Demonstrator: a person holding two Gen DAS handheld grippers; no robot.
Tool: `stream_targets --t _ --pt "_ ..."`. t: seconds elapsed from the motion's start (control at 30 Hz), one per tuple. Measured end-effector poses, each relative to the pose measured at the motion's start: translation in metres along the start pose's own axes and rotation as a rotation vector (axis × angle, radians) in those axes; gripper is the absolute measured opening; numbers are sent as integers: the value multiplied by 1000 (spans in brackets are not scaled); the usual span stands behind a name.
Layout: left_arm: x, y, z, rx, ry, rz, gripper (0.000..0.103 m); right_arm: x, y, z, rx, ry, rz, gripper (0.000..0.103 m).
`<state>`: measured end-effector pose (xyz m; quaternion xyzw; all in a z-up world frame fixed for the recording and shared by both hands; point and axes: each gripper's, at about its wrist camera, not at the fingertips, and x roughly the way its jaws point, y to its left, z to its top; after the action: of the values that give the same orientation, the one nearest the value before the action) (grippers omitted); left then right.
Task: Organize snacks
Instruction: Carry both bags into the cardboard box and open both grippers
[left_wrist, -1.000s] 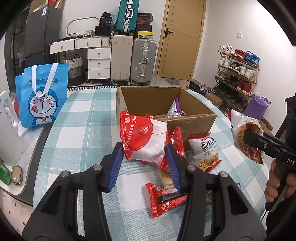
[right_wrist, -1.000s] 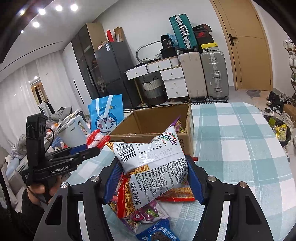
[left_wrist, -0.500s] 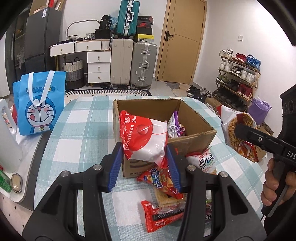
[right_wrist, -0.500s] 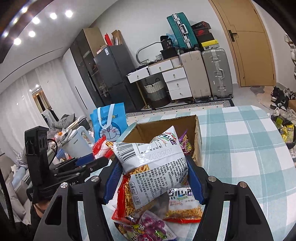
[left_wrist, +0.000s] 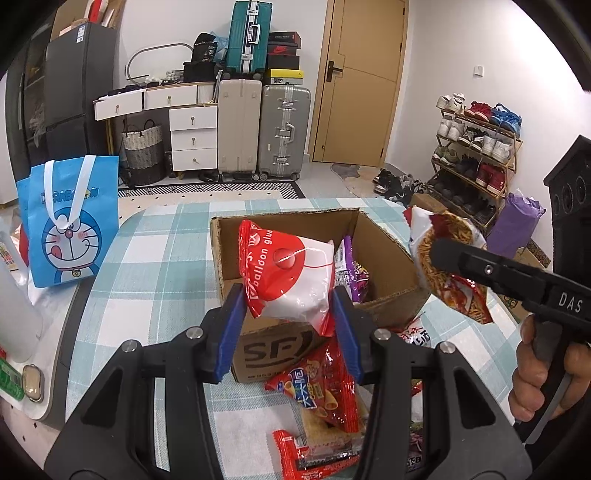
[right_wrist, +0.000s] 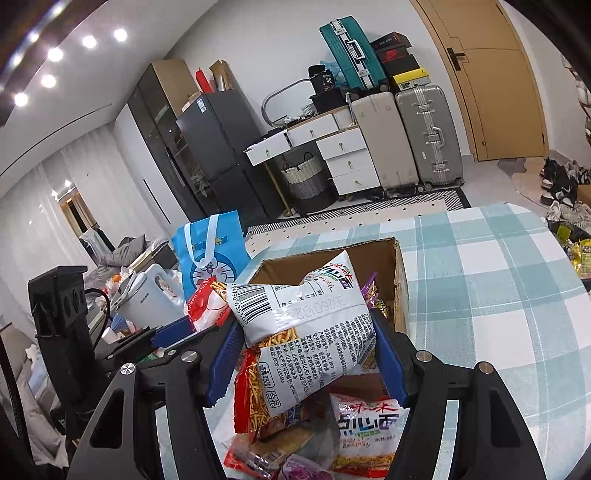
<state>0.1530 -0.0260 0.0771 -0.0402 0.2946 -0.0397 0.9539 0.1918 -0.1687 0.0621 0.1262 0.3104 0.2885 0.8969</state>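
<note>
The open box (left_wrist: 384, 258) sits mid-counter (left_wrist: 155, 266), with bare checked cloth to its left and behind it. A blue bag (left_wrist: 70, 225) stands near the counter's left edge. Loose packets (left_wrist: 321, 380) crowd the cloth in front of the box.

The left claw (left_wrist: 288, 325) is clamped on a red-and-white pouch (left_wrist: 288, 273), puffed and glossy, held over the box's near wall. The right claw (right_wrist: 303, 354) is clamped on a noodle bag (right_wrist: 299, 332), white-backed with a barcode and a red, crinkled lower end, held just before the box's near rim, above other packets (right_wrist: 365, 432).

A purple packet (left_wrist: 351, 273) lies inside the box, half hidden by the pouch. The packets under both claws are partly cut off by the frame and the claw bodies.
</note>
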Motion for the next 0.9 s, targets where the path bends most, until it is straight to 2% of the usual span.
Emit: stream_targets --t 0.27,0.43,0.63,0.8,0.9 --pt "20 -10 4 10 11 5 44 8 0 9 4 -13 0 67" --pt "30 -9 3 7 24 4 44 23 -5 12 37 16 34 67" --pt "45 -7 1 10 60 1 44 42 -15 10 87 62 25 68" --pt "54 -7 0 15 76 5 45 57 -23 8 116 110 3 71" --pt "59 -5 0 11 89 5 47 57 -21 8 105 108 13 81"
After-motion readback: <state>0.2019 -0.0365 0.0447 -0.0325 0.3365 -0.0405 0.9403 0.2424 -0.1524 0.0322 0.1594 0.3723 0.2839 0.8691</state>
